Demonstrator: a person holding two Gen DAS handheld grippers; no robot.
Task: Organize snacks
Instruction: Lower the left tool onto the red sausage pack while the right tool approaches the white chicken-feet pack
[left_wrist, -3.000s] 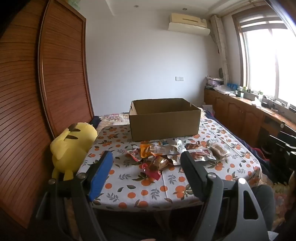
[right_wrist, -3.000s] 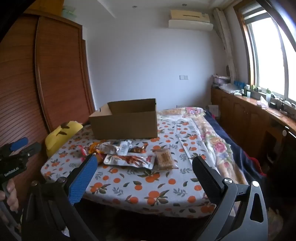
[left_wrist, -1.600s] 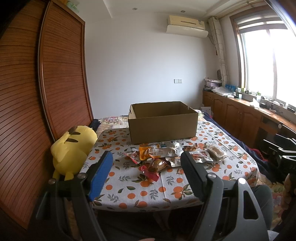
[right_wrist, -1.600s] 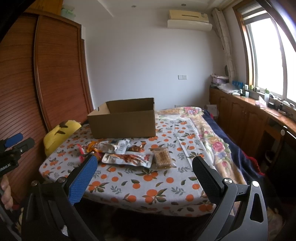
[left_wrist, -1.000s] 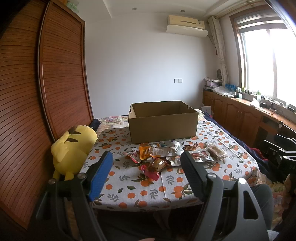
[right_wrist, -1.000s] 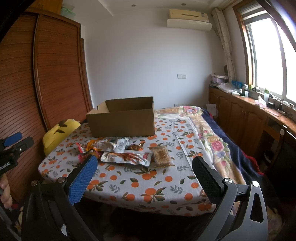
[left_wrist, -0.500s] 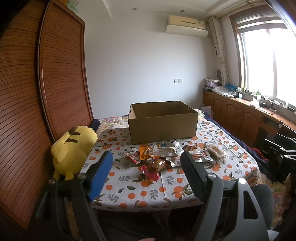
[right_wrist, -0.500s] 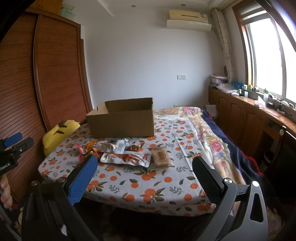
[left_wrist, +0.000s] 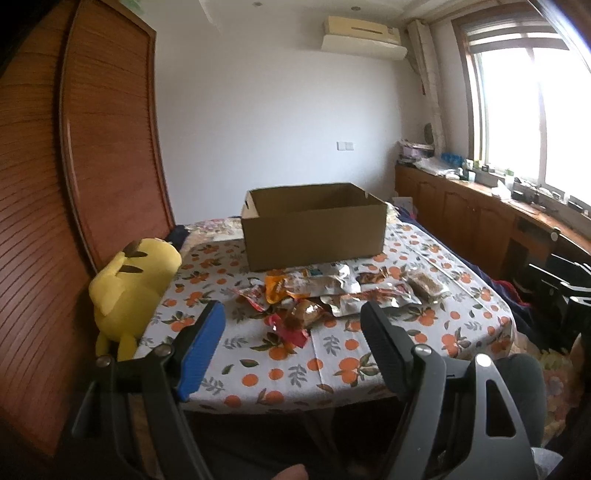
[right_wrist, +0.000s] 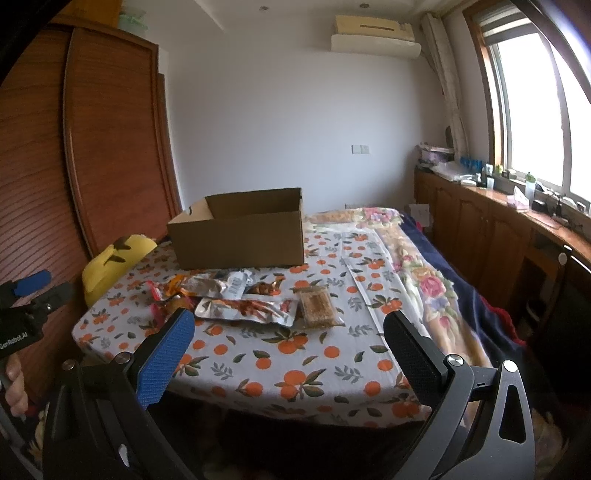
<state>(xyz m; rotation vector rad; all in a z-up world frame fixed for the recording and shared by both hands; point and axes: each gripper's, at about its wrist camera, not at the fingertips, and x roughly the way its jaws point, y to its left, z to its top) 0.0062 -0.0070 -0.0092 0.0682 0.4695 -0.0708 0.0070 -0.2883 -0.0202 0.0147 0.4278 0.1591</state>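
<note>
The snacks (left_wrist: 325, 295) lie in a loose heap on the table (left_wrist: 332, 354), just in front of the box (left_wrist: 314, 236) and near the table's middle. In the right wrist view the heap (right_wrist: 236, 295) shows a long silver pouch (right_wrist: 247, 310) with red contents at the front, a clear-wrapped brown bar (right_wrist: 317, 308) touching its right end, and a silver and white packet (right_wrist: 221, 286) behind them. To the left are orange and red wrappers (right_wrist: 166, 291), partly overlapping one another. In the left wrist view an orange packet (left_wrist: 277, 288) sits at the heap's back left and a crumpled brown and red wrapper (left_wrist: 295, 321) at its near edge.

The box is open-topped cardboard, standing upright on the far part of the table; what it holds cannot be seen. The table wears a white cloth printed with oranges and leaves.

The left gripper (left_wrist: 291, 328) hangs short of the table's near edge, its jaws spread wide with nothing between them. The right gripper (right_wrist: 288, 343) is likewise wide open and empty, held off the near edge.

A yellow plush (left_wrist: 133, 280) sits at the table's left side against the wooden wardrobe (left_wrist: 74, 184). An air conditioner (left_wrist: 362, 35) hangs high on the white wall, and a window (left_wrist: 535, 122) stands on the right above wooden cabinets (left_wrist: 461, 214).
</note>
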